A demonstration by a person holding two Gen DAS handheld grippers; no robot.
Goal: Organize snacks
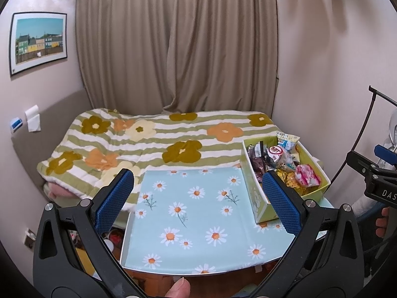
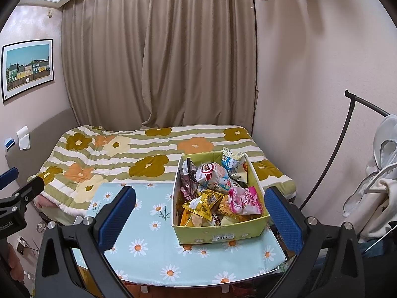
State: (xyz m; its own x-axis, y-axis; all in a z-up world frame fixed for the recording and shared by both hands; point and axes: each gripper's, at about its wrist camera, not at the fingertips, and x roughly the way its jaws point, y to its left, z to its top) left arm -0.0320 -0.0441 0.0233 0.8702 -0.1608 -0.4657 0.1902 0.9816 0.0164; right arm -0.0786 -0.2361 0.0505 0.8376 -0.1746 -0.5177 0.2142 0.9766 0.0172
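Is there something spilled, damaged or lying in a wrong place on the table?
Nothing is spilled. The snack packets lie jumbled in the green box, unsorted; the daisy tablecloth around it is bare.

A light green rectangular cardboard box (image 2: 220, 233) stands upright and open on the right part of the table, its long side running away from the camera. It is filled with a loose pile of snack packets. A pink and white plastic packet (image 2: 245, 201) lies on top near the front right corner. Just beside it, to the left, lies a crumpled golden yellow foil packet (image 2: 202, 203). A white packet with a red round mark (image 2: 211, 172) lies in the middle, and a white and blue packet (image 2: 232, 160) leans on the far wall. Dark purple wrappers (image 2: 187, 181) lie along the left wall.
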